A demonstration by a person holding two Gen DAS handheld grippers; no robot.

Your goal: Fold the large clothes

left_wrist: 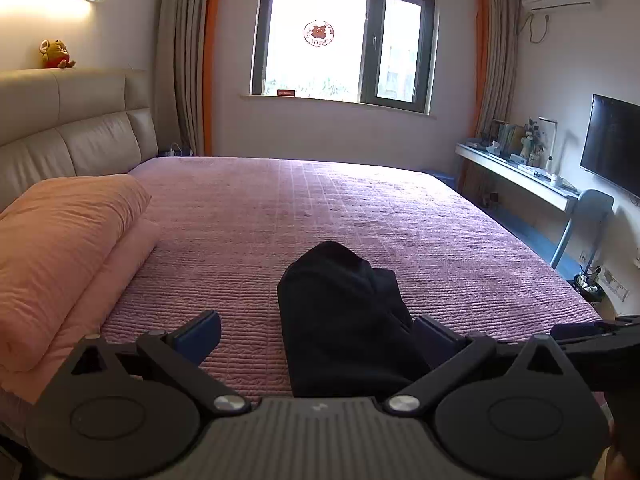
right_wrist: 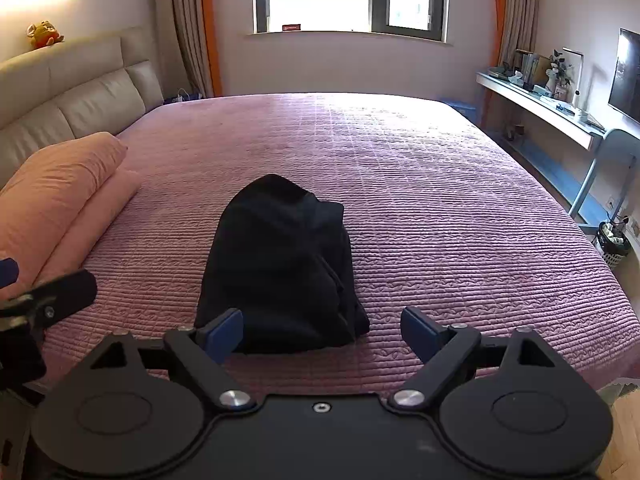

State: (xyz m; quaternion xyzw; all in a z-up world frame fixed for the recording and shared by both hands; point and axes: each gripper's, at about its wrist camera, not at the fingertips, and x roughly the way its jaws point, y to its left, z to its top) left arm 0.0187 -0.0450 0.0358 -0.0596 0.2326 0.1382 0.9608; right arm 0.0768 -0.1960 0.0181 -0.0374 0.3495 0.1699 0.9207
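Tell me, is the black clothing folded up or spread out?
Folded: the black clothing sits as one compact bundle on the purple bedspread.

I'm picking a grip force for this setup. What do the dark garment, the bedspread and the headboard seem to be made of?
Dark garment: soft matte black fabric, maybe knit or fleece; it slumps in rounded folds.
Bedspread: mauve quilted textile with a slight sheen; stitched ribs run across it.
Headboard: beige leather or leatherette, smooth and padded, with seamed panels.

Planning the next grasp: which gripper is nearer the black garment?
Roughly equal. Left gripper, open, straddles the black garment's near end; right gripper, open, is at its near right corner.
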